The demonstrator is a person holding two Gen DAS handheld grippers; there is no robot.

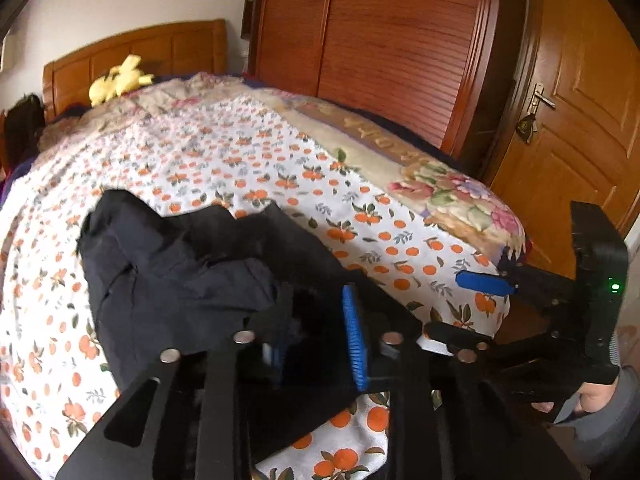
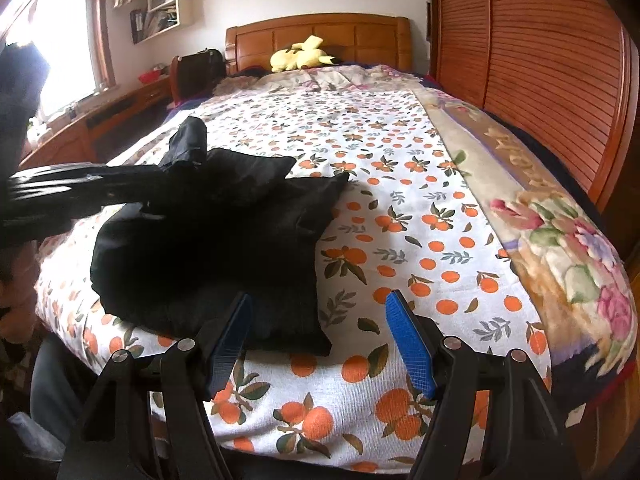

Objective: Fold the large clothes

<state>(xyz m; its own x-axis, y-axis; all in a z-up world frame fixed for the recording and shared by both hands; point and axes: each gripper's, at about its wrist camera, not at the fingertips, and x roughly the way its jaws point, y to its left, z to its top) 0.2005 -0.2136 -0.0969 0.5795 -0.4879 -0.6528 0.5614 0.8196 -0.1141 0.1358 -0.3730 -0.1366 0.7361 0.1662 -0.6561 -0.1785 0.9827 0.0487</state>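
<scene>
The black garment [image 2: 208, 240] lies crumpled on the orange-print sheet [image 2: 400, 208], near the foot of the bed. Its long axis runs from about 7 o'clock to 1 o'clock in the right wrist view. The left gripper [image 1: 316, 332] is partly parted, with black cloth between its fingers. The right gripper [image 2: 320, 336] is wide apart and grasps nothing.

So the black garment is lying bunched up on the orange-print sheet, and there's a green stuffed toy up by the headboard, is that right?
Nearly. The stuffed toy by the wooden headboard is yellow, not green; the right wrist view shows it clearly. The rest holds: the black garment lies bunched up on the orange-print sheet.
</scene>
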